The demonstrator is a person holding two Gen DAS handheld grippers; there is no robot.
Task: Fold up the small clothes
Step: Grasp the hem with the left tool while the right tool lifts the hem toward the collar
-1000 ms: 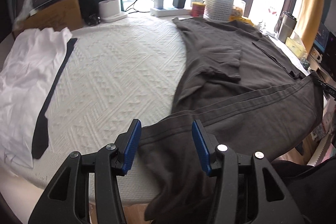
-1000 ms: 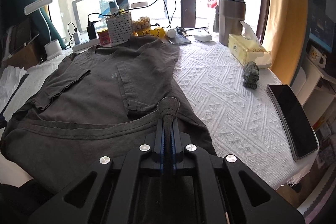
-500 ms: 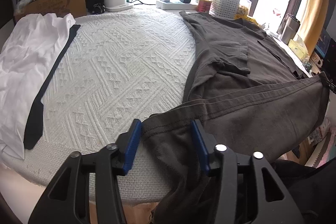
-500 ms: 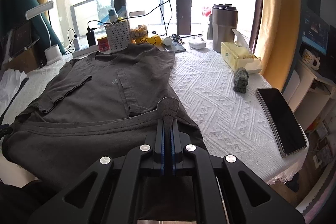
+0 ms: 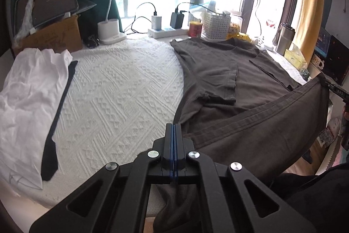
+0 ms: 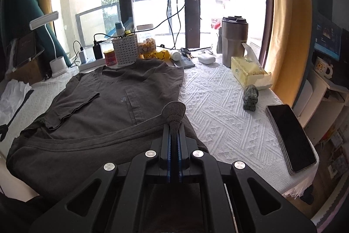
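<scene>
A dark grey T-shirt (image 5: 229,80) lies on the white textured table, both sleeves folded in over its front; it also shows in the right wrist view (image 6: 113,106). My left gripper (image 5: 173,127) is shut on the left corner of its bottom hem, lifted off the near table edge. My right gripper (image 6: 173,123) is shut on the right hem corner, with a bunch of cloth sticking out past the fingertips. The hem hangs taut between the two grippers above the shirt's lower part.
A white garment (image 5: 28,88) and a black tie (image 5: 59,115) lie at the table's left. A lamp base (image 5: 110,33), power strip, white basket (image 6: 125,51), metal tumbler (image 6: 234,40), tissue box (image 6: 248,74), small figurine (image 6: 250,97) and a phone (image 6: 290,137) stand around the shirt.
My left gripper has shut on the hem corner it was straddling while open. Both grippers have risen, lifting the hem. The right gripper has stayed shut on its corner.
</scene>
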